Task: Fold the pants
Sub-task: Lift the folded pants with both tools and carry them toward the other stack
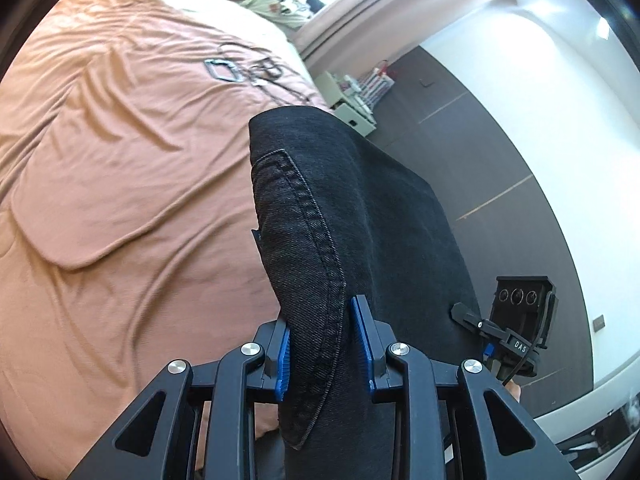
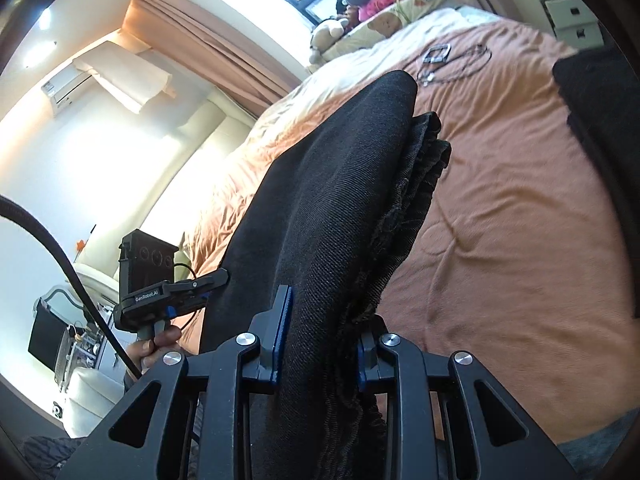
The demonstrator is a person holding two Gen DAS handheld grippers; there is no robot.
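The black denim pants [image 1: 352, 216] hang folded in the air above the bed, held at both ends. My left gripper [image 1: 326, 350] is shut on a stitched hem edge of the pants, its blue pads [image 1: 283, 360] pressing the cloth from both sides. In the right wrist view the pants [image 2: 332, 208] rise as a thick bundle with a frayed edge, and my right gripper [image 2: 320, 340] is shut on that bundle. The right gripper [image 1: 504, 336] shows beyond the cloth in the left wrist view, and the left gripper [image 2: 172, 296] with a hand on its handle shows in the right wrist view.
An orange bedspread [image 1: 120, 168] covers the bed below. A small framed object and dark cables [image 2: 452, 60] lie on it near the pillows and stuffed toys [image 2: 380, 12]. A white nightstand [image 1: 352, 108] stands beside the bed. More black cloth [image 2: 600, 120] lies at the right edge.
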